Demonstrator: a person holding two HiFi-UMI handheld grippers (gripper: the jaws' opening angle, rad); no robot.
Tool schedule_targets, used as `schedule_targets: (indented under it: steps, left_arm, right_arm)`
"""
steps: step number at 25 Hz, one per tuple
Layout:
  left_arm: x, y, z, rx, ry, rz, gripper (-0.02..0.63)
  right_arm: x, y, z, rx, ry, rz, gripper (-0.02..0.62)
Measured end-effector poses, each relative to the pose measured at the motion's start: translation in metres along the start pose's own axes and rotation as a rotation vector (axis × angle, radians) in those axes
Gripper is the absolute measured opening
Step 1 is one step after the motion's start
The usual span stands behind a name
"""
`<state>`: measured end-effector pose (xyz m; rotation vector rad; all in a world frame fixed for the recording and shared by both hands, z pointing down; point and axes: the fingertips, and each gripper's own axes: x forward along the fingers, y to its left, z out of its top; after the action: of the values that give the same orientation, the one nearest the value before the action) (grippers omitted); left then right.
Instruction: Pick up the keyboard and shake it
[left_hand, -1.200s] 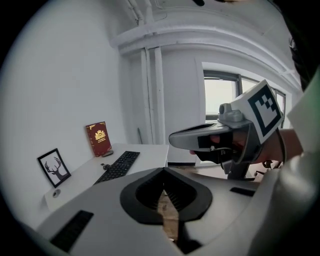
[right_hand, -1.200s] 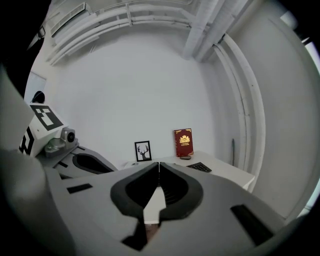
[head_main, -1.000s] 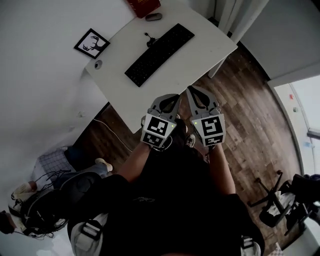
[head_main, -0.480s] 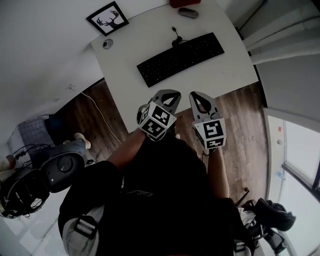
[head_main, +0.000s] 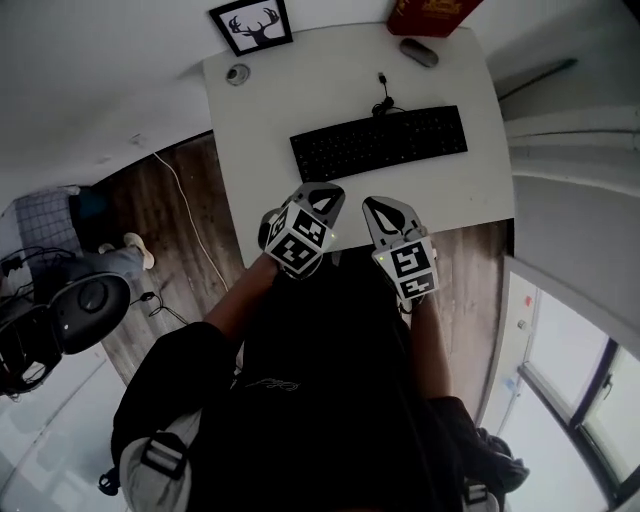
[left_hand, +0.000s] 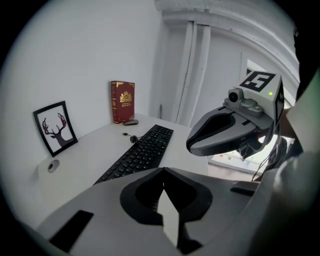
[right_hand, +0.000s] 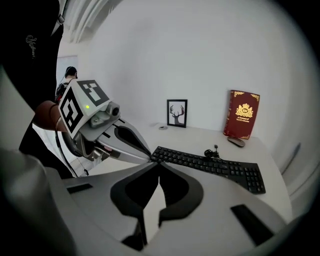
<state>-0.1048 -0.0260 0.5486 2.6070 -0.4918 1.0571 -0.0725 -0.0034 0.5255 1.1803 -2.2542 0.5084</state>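
A black keyboard (head_main: 380, 142) lies flat across the middle of the white desk (head_main: 260, 150), its coiled cable (head_main: 382, 98) on the far side. It also shows in the left gripper view as the keyboard (left_hand: 137, 154) and in the right gripper view as the keyboard (right_hand: 212, 165). My left gripper (head_main: 322, 193) hovers over the desk's near edge, just short of the keyboard's left half, jaws shut and empty. My right gripper (head_main: 385, 209) hangs beside it, near the desk edge below the keyboard's middle, also shut on nothing.
A framed deer picture (head_main: 252, 24) leans at the desk's far left, with a small round object (head_main: 237, 73) near it. A red book (head_main: 432, 14) and a grey mouse (head_main: 418, 51) sit at the far right. Wooden floor (head_main: 180, 215), a cable and a bag (head_main: 70, 310) lie to the left.
Both grippers have moved forward and down towards the desk's near edge, closing in on the keyboard. The view has swung, so the desk now lies squarer ahead. Both stay shut.
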Motion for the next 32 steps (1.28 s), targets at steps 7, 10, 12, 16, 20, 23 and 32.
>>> schedule_targets:
  steps: [7, 10, 12, 16, 20, 23, 32]
  left_arm:
    - [0.019, 0.027, 0.003, -0.082, 0.036, 0.117, 0.003]
    - [0.021, 0.037, 0.011, -0.101, 0.073, 0.212, 0.003]
    - [0.019, 0.044, 0.01, -0.124, 0.124, 0.272, 0.003]
    - [0.025, 0.07, 0.002, -0.244, 0.177, 0.375, 0.003]
    - [0.02, 0.083, -0.011, -0.332, 0.153, 0.427, 0.005]
    - [0.021, 0.086, -0.016, -0.25, 0.234, 0.374, 0.102]
    - [0.084, 0.12, -0.02, 0.034, 0.5, 0.131, 0.384]
  right_arm:
    - [0.027, -0.019, 0.001, -0.098, 0.034, 0.175, 0.023]
    - [0.032, -0.033, 0.004, -0.148, 0.039, 0.253, 0.023]
    - [0.034, -0.049, 0.007, -0.145, 0.029, 0.304, 0.023]
    - [0.051, -0.104, 0.003, -0.164, 0.004, 0.342, 0.023]
    - [0.07, -0.142, -0.018, -0.18, 0.04, 0.316, 0.023]
    - [0.072, -0.142, -0.023, -0.128, 0.036, 0.337, 0.023]
    - [0.067, -0.125, -0.028, -0.191, 0.057, 0.476, 0.023]
